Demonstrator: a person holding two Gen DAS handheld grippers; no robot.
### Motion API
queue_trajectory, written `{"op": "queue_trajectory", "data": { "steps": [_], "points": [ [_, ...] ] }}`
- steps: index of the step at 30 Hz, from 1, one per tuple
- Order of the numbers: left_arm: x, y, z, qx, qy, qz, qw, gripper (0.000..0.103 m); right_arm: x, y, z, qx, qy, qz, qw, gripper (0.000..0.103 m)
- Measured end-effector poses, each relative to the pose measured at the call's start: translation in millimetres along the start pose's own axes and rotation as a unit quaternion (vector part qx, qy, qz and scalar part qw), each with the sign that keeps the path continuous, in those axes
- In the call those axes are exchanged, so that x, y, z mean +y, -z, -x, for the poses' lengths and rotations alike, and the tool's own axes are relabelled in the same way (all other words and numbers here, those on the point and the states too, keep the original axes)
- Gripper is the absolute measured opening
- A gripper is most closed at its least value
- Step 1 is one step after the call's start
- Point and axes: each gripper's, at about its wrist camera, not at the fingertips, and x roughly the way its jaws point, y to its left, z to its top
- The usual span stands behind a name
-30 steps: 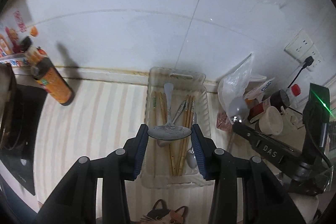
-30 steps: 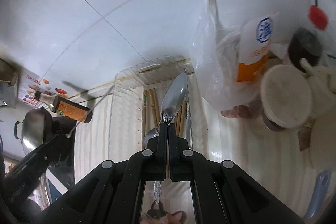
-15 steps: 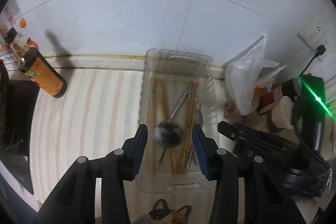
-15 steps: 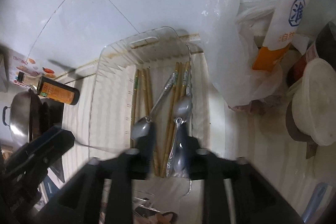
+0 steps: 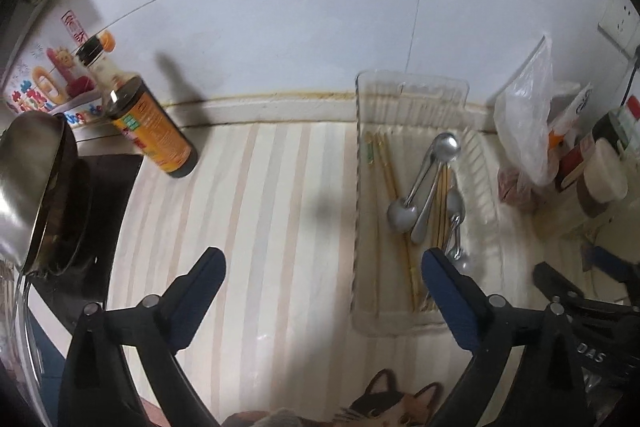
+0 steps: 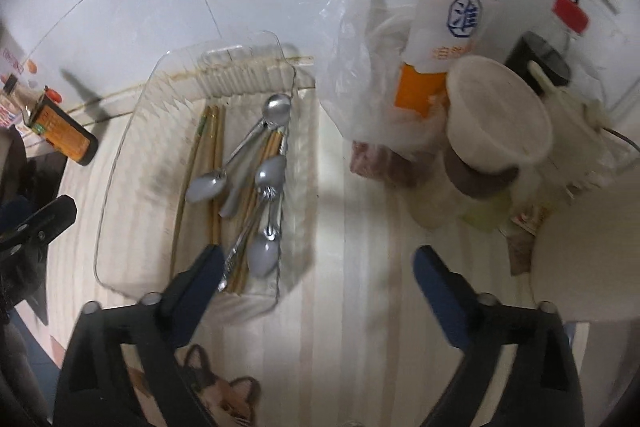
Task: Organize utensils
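In the clear tray (image 6: 120, 163), centre-left: steel spoons (image 6: 206, 183), stiff, light, slick, best pinched mid-handle; left gripper (image 5: 324, 279) and right gripper (image 6: 316, 273) just spread wide, empty

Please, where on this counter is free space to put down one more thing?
The striped counter is bare between the sauce bottle and the clear tray. Another bare strip lies between the tray and the plastic bag. Past the bag, around the white tub, it is crowded.
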Motion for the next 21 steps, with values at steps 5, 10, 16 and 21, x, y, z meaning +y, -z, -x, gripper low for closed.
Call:
{"op": "queue_trajectory", "data": {
  "steps": [5,10,16,21],
  "points": [
    [3.1,15.3,19.7,-0.013,0.005,0.002,0.9999,0.103,1.9,11.9,23.2,-0.026,0.013,-0.003,1.000,0.102],
    [5.8,29.8,53.3,-0.038,0.007,0.001,0.9993,0.103,2.1,28.4,63.7,-0.059,0.017,-0.011,0.998,0.102],
    [15.4,52.1,107.6,-0.072,0.019,0.001,0.9972,0.103,4.6,59.7,125.8,-0.101,0.002,-0.025,0.995,0.102],
    [24.4,74.6,158.6,-0.087,0.047,0.004,0.9950,0.103,7.3,87.5,178.0,-0.126,-0.025,-0.032,0.991,0.102]
  ]
}}
